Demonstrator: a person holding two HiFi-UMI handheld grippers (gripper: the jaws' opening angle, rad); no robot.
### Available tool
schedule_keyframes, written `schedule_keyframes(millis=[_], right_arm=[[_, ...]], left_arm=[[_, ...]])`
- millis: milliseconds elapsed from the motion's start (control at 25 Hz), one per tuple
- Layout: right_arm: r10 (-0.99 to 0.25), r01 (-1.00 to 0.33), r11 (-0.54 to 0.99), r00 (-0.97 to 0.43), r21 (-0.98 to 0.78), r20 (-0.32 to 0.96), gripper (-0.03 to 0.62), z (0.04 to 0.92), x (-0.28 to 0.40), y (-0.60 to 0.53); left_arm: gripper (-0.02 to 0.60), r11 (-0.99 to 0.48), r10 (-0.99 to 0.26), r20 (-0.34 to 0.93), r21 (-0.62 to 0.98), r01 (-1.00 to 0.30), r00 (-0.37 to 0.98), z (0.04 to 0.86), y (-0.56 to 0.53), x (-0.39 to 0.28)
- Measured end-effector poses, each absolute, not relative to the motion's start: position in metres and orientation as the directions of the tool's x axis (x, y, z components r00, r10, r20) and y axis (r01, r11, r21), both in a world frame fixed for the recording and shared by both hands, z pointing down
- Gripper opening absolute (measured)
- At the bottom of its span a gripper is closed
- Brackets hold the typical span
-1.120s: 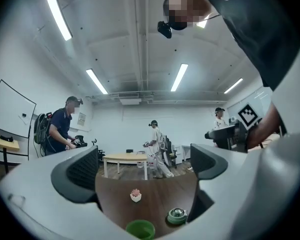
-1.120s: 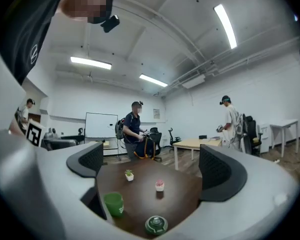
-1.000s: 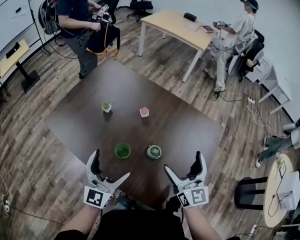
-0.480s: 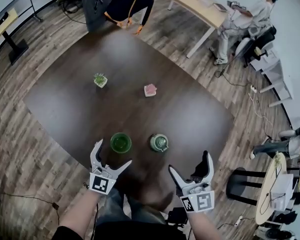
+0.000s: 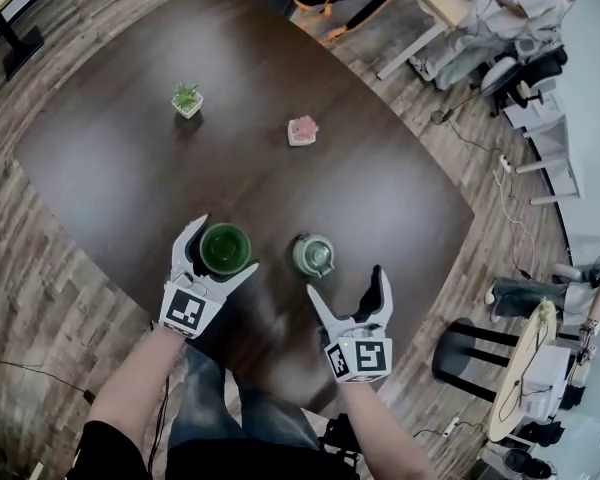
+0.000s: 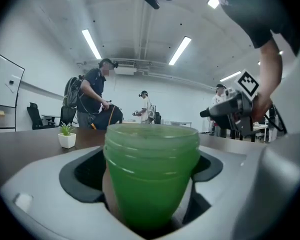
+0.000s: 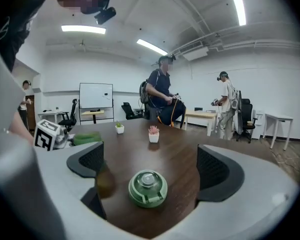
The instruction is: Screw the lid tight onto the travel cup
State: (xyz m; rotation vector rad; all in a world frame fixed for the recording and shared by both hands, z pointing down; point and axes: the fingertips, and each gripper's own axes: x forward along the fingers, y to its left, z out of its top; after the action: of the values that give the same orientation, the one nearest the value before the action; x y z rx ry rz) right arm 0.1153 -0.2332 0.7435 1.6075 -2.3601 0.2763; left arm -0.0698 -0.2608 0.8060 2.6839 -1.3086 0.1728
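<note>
Meanwhile marker-tagged left tongs [image 5: 224, 247] have just been closing around travel cup [image 6: 151, 174].

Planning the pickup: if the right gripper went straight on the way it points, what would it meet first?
The green lid, probably. It lies on the table just ahead of the right gripper, in line with the gap between its open jaws, with nothing in between.

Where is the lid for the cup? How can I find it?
Look at the big dark table, along its near edge. The lid sits there beside the green cup. The cup is open and hollow, but the lid is a pale green dome, closed on top.
</note>
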Motion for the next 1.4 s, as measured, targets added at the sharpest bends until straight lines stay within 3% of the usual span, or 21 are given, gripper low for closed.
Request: schedule_keyframes(millis=[400,720,800,840,920,1400], right_arm=[[-0.788,-0.932,0.363,-0.292,0.026,0.543,0.592,0.851,0.098,-0.257],[-0.731,-0.943,0.332,-0.262,-0.006,0.630,0.584,0.873,0.096,-0.267],[-0.721,-0.942,0.336,-0.243,0.021,0.649,0.550,0.875,0.096,-0.265],[-0.719,-0.939,0.343,-0.238,0.035,0.653,0.484,0.875,0.096,-0.264],[-0.718,-0.934,0.355,-0.238,0.049,0.655,0.437,0.874,0.095,-0.263],[-0.712,-0.923,0.381,-0.258,0.051,0.653,0.434,0.875,0.096,-0.262]], left_arm=[[0.423,-0.613,-0.776,0.167,0.026,-0.790,0.608,0.805,-0.284,-0.062],[0.420,-0.613,-0.776,0.169,0.027,-0.790,0.608,0.806,-0.284,-0.063],[0.420,-0.612,-0.776,0.170,0.027,-0.790,0.607,0.805,-0.283,-0.063],[0.419,-0.612,-0.777,0.169,0.026,-0.790,0.607,0.805,-0.284,-0.063],[0.419,-0.612,-0.777,0.168,0.026,-0.790,0.607,0.805,-0.284,-0.063],[0.416,-0.629,-0.763,0.169,0.024,-0.777,0.623,0.804,-0.284,-0.061]])
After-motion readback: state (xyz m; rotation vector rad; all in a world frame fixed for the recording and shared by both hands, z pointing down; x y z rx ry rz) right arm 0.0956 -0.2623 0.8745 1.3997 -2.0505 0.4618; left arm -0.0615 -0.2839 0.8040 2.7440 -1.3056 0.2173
